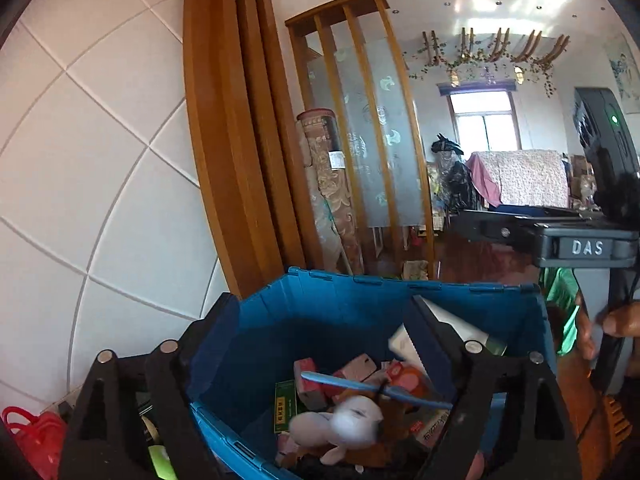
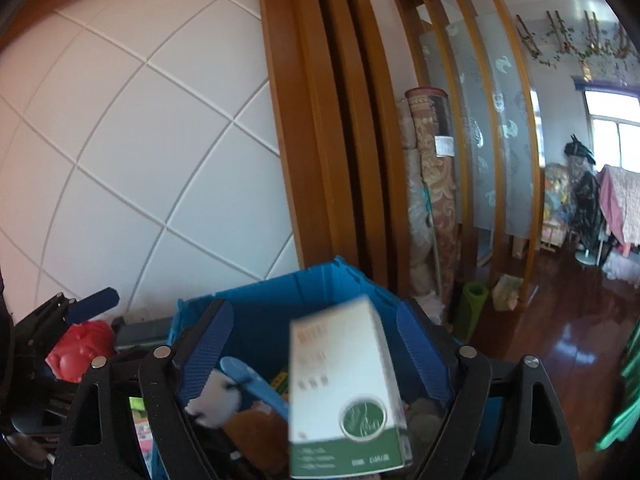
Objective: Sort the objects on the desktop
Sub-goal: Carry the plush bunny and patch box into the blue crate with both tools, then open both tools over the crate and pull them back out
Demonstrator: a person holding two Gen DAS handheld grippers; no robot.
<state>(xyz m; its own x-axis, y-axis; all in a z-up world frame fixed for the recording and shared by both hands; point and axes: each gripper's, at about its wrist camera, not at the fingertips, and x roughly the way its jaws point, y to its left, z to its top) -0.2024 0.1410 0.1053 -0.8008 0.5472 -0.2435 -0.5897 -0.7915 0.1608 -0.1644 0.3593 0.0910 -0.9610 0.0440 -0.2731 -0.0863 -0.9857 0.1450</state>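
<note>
Right claw [image 2: 316, 344] open — white-green box [image 2: 344, 396] over blue bin [image 2: 256, 300].

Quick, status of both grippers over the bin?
Left gripper: open, empty.
Right gripper: open; white and green box loose between its fingers.

Between the right gripper's [image 2: 316, 350] blue ribbed pads hangs a white box [image 2: 344, 392] with a green base and round green seal. Beyond the jaws, the bin [image 2: 312, 284] is bright blue, the wall [image 2: 140, 140] white with diagonal grooves.

Between the left gripper's [image 1: 320, 344] black jaws lie a white plush toy [image 1: 352, 420] and a blue toothbrush [image 1: 360, 388].
</note>
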